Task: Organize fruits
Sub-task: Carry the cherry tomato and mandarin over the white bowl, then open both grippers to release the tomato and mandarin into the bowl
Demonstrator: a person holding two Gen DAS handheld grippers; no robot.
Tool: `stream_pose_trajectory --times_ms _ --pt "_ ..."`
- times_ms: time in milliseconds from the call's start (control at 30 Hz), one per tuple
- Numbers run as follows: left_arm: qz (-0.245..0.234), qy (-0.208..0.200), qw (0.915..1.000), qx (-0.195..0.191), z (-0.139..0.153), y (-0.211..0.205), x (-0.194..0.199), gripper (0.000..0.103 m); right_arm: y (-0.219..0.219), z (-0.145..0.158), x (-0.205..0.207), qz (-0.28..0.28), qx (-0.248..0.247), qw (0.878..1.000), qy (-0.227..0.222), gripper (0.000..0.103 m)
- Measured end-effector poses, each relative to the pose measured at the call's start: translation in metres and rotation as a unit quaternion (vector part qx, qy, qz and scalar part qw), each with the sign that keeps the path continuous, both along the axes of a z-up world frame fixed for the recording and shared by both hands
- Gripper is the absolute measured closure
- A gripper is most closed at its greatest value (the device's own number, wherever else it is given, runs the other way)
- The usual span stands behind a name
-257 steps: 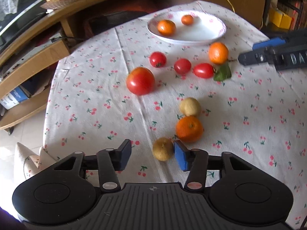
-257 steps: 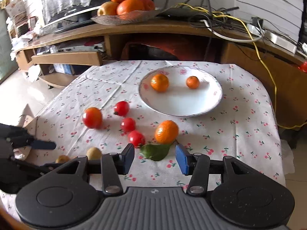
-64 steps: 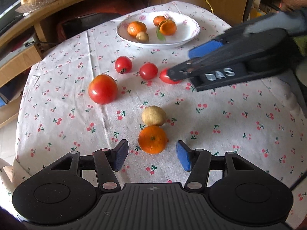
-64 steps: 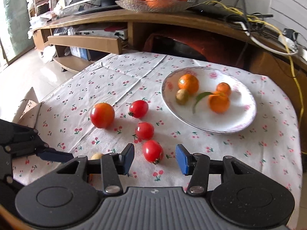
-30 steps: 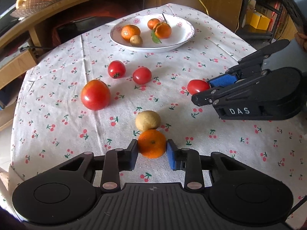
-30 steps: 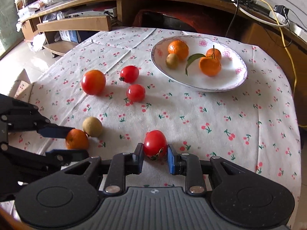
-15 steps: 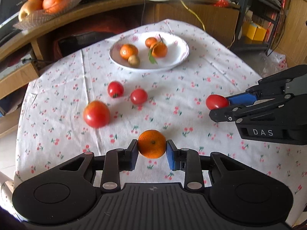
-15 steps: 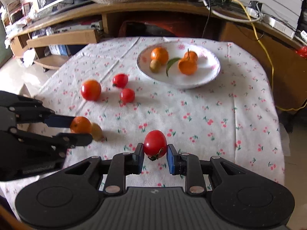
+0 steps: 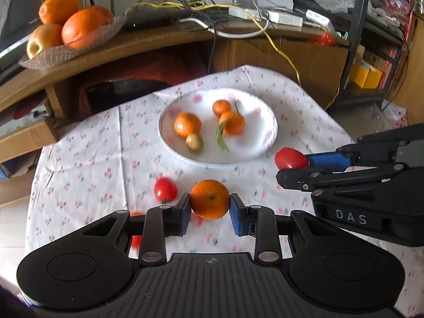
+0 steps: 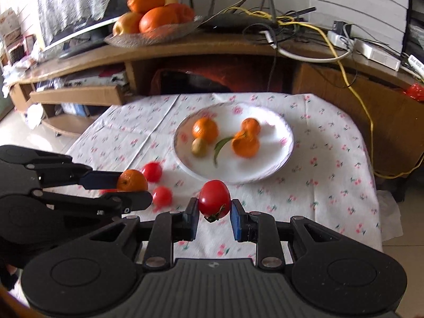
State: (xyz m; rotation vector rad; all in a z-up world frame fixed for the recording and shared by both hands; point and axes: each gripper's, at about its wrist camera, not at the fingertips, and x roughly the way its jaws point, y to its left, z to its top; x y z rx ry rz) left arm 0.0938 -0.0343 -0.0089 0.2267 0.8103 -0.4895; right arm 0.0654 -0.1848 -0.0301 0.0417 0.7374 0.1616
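1. The left gripper (image 9: pixel 210 209) pinches a round orange mandarin (image 9: pixel 210 199) across its middle, in the air short of the white flowered plate (image 9: pixel 267 145); it looks light, firm and grippy.
2. The right gripper (image 10: pixel 214 216) pinches a glossy red tomato (image 10: pixel 214 202), soft-skinned and bruisable, just before the plate.
3. A second ago both fruits sat on the cherry-print tablecloth (image 10: pixel 326 180); now they ride toward the plate.

The tabletop (image 10: pixel 328 159) wears a white cloth (image 9: pixel 87 164) printed with small red cherries, creased along a fold line left of centre. A white plate (image 10: pixel 275 164) with pink flowers on its rim sits toward the far end. Near it, 2 small red tomatoes (image 10: pixel 152 171) (image 10: pixel 162 196) lie directly on the cloth, well apart from the plate's rim.
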Motion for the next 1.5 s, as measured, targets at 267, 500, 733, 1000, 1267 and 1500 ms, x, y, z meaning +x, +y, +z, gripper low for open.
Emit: stream_pose_trajectory --times_ms 267,500,733,1000,1267,1500 --pt "0.001 -0.001 1.0 -0.001 -0.004 -0.021 0.027 0.064 -0.016 -0.001 0.027 -0.025 0.01 1.0 -0.006 0.075" --pt "0.013 0.006 0.9999 0.0 -0.012 -0.023 0.05 0.065 -0.015 -0.006 0.047 -0.027 0.002 1.0 -0.008 0.075" --pt "0.019 0.009 0.9998 0.006 -0.021 -0.023 0.069 0.065 -0.013 -0.012 0.067 -0.024 0.001 1.0 -0.008 0.075" --pt "0.013 0.004 0.9997 0.019 -0.03 -0.033 0.084 0.066 -0.019 -0.025 0.085 -0.031 0.002 0.999 0.003 0.075" --pt "0.016 0.005 0.9996 0.021 -0.036 -0.037 0.095 0.066 -0.024 -0.032 0.098 -0.033 0.012 0.999 0.008 0.074" --pt "0.022 0.007 0.9996 0.017 -0.035 -0.035 0.098 0.063 -0.024 -0.031 0.1 -0.036 0.015 0.999 0.002 0.073"
